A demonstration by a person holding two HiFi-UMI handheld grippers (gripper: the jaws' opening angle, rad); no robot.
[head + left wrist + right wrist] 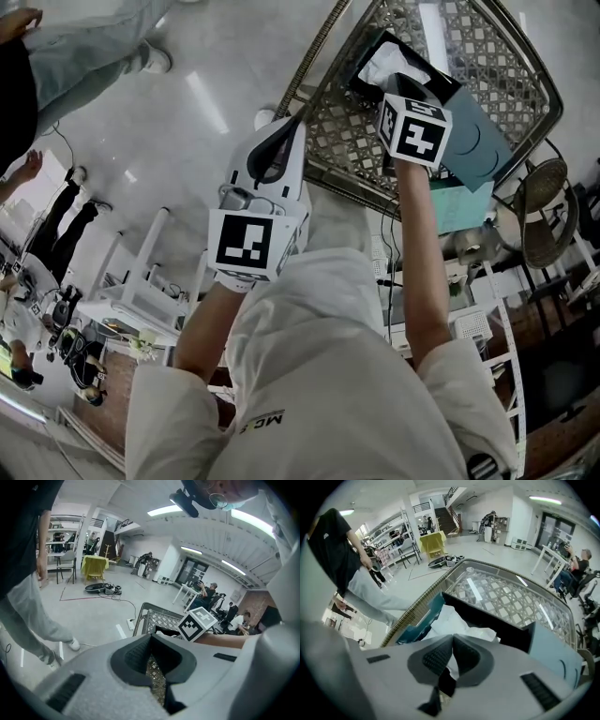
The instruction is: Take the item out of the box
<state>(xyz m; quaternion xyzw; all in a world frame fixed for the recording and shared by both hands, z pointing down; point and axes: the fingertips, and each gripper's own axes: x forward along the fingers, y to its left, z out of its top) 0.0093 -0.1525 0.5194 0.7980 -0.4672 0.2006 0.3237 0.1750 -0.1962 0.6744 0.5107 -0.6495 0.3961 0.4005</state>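
We log woven lattice table (469, 66) on pale workshop floor (187, 94). Box (487, 620) sits by its rim, white paper (450, 618) inside. Right gripper (452, 637) reaches forward into box and pinches paper. Left gripper (150, 636) is pressed together, empty, over table's rim.

right gripper (452, 637): jaws closed on white paper (457, 620) | paper in open teal box (548, 651) | box on lattice table (511, 595)

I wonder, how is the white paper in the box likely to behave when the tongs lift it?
The white paper looks crumpled and creased, so it is probably floppy, very light, and may tear under a hard pinch. It bulges loosely out of the box, so it would likely lift free without dragging the box; anything beneath is hidden.
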